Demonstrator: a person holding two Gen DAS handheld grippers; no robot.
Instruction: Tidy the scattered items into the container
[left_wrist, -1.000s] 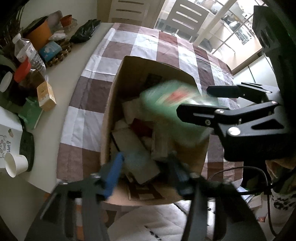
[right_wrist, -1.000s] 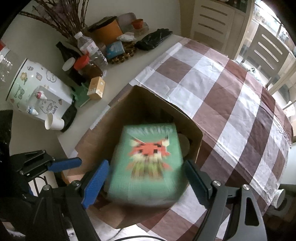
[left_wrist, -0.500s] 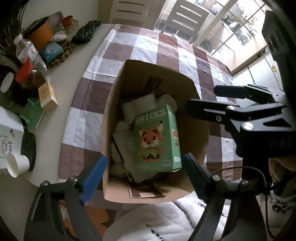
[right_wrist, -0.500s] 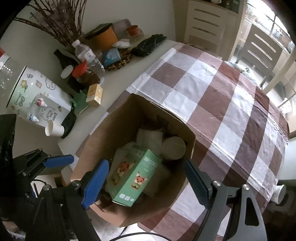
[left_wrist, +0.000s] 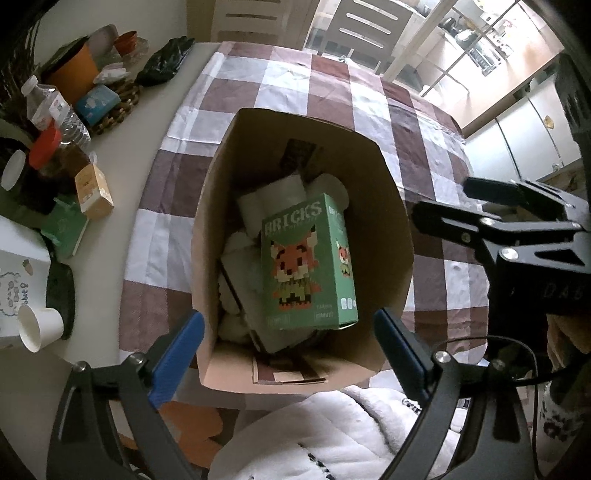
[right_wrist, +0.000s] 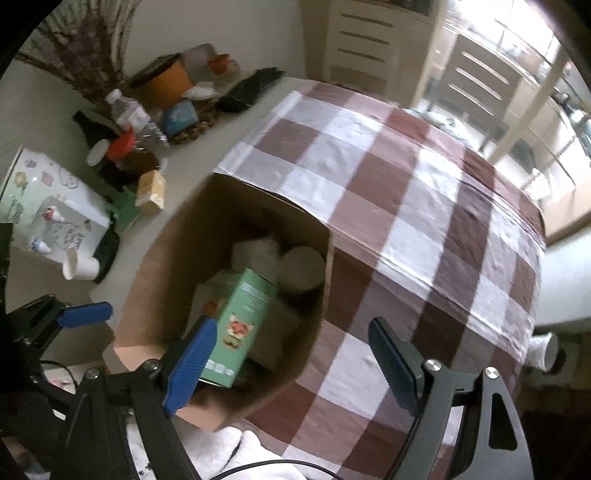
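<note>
A brown cardboard box (left_wrist: 391, 221) stands on the checked tablecloth near the table's front edge; it also shows in the right wrist view (right_wrist: 162, 280). Inside, a green "BRICKS" box with a fox picture (left_wrist: 306, 266) lies on top of white packets and rolls (left_wrist: 273, 195); it shows in the right wrist view too (right_wrist: 240, 325). My left gripper (left_wrist: 288, 354) is open and empty above the box's near rim. My right gripper (right_wrist: 291, 362) is open and empty, above the box's right side; it appears at the right of the left wrist view (left_wrist: 480, 210).
The brown and white checked cloth (right_wrist: 424, 206) covers the table to the right and behind. At the left stand a water bottle (left_wrist: 55, 110), an orange pot (left_wrist: 70, 74), a small yellow carton (left_wrist: 94, 192), a paper cup (left_wrist: 37, 328) and a patterned white container (right_wrist: 48, 199).
My right gripper let go of the green BRICKS box, which dropped into the cardboard box and settled on top. The right gripper has since shifted to the right. The left gripper stayed open.
</note>
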